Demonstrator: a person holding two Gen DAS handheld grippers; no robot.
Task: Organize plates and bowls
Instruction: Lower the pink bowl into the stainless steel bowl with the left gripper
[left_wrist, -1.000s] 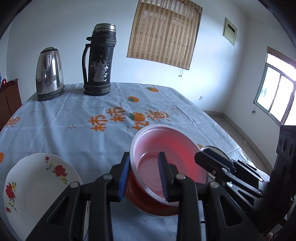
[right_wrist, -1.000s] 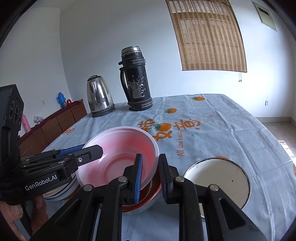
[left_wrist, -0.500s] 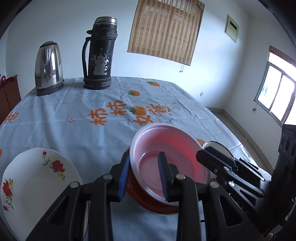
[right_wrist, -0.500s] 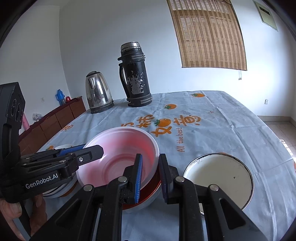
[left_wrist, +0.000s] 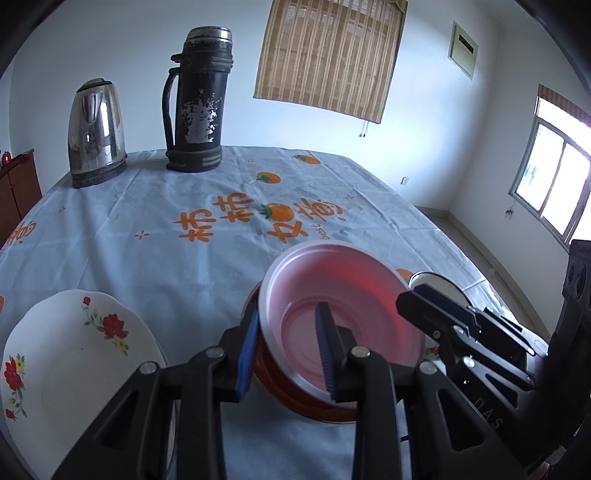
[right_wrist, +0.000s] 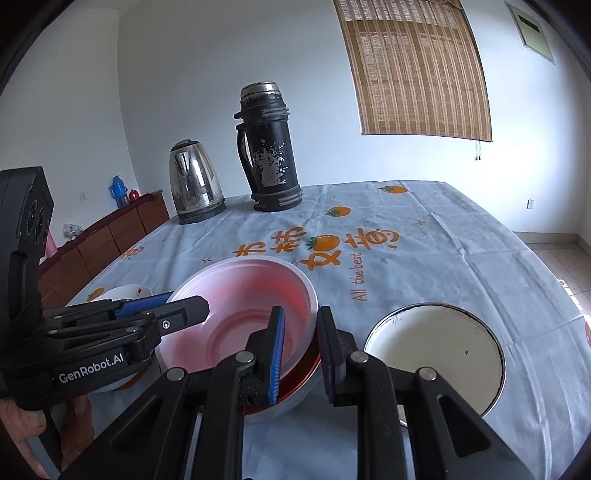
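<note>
A translucent pink-white bowl (left_wrist: 340, 295) (right_wrist: 240, 295) sits nested in a red bowl (left_wrist: 295, 402) (right_wrist: 299, 376). My left gripper (left_wrist: 288, 314) is shut on its near-left rim, one pad outside and one inside. My right gripper (right_wrist: 301, 314) is shut on the rim at the opposite side. Each gripper shows in the other's view: the right gripper (left_wrist: 417, 306) and the left gripper (right_wrist: 192, 306). A white flowered plate (left_wrist: 74, 354) (right_wrist: 125, 293) lies to the left. A white enamel plate (right_wrist: 436, 350) (left_wrist: 439, 284) with a dark rim lies to the right.
A steel kettle (left_wrist: 96, 133) (right_wrist: 194, 181) and a worn black thermos (left_wrist: 195, 99) (right_wrist: 269, 147) stand at the table's far edge. A pale blue tablecloth (left_wrist: 147, 240) with orange prints covers the table. A hand (right_wrist: 22, 424) holds the left gripper. A wooden cabinet (right_wrist: 110, 243) is beyond the table's left side.
Both grippers keep the same hold on the pink bowl. The left wrist view has shifted only slightly; the right wrist view is nearly the same.
</note>
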